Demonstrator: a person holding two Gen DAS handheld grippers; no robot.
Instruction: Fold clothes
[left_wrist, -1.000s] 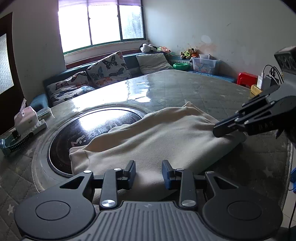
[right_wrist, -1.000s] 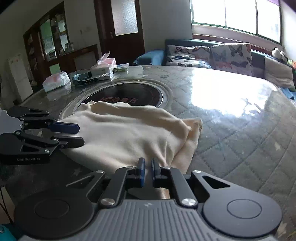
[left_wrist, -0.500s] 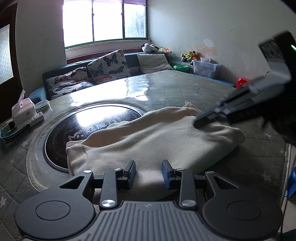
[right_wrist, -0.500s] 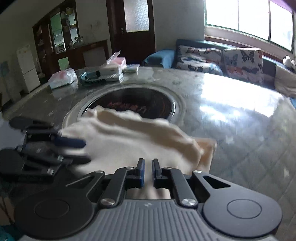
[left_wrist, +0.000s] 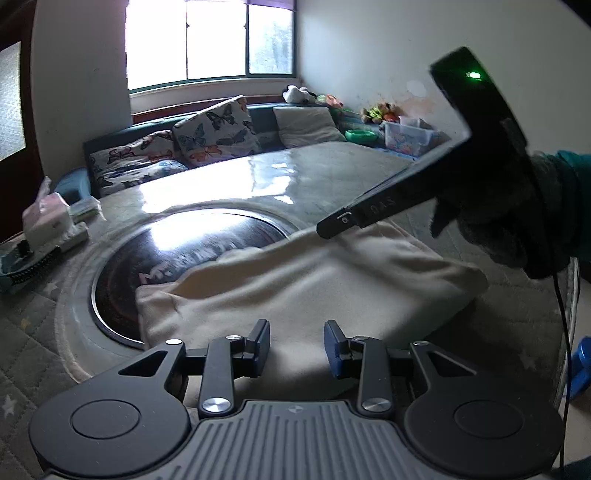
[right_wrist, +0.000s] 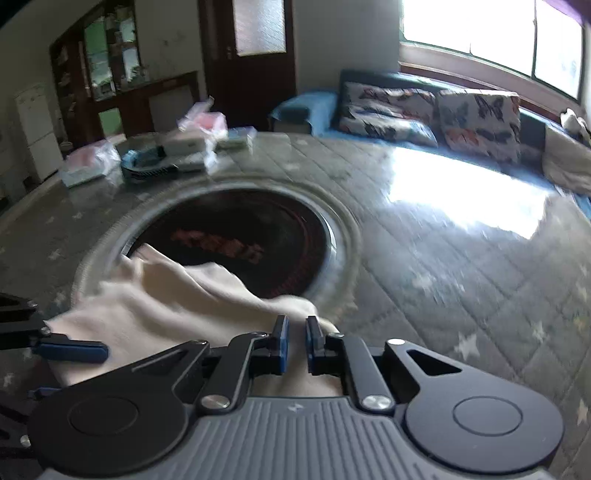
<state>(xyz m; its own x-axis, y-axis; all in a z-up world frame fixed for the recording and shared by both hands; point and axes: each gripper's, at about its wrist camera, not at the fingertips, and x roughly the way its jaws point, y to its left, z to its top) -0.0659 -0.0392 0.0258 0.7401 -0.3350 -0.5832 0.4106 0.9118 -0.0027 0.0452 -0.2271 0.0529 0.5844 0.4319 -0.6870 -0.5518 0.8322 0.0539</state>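
Cloth (left_wrist: 314, 288): cream, soft, folded into a thick oblong bundle with rounded, puffy edges and loose wrinkles at its left end. It lies on the near part of the desk (left_wrist: 332, 173), its left end overlapping the dark round inset (left_wrist: 177, 254) sunk in the desk top.

Left hand-held gripper (left_wrist: 296, 345): jaws apart, released, poised over the near edge of the cloth; nothing pinched between the pads.

Right hand-held gripper (right_wrist: 294, 341): jaws narrowly apart and opening, with cloth (right_wrist: 177, 306) lying just beyond and under the tips; whether the pads touch the fabric cannot be told. In the left view it slants in from the right above the far edge of the bundle, carried by a gloved hand (left_wrist: 517, 221).

Desk: grey quilted cover with pale stars, glossy under window glare.

Far left of desk: tissue packs (right_wrist: 201, 125) and a dark tray (right_wrist: 147, 166), blurred.

Beyond: sofa (left_wrist: 177, 155) with butterfly cushions, window (left_wrist: 210, 40), toys (left_wrist: 380, 110) on the right.
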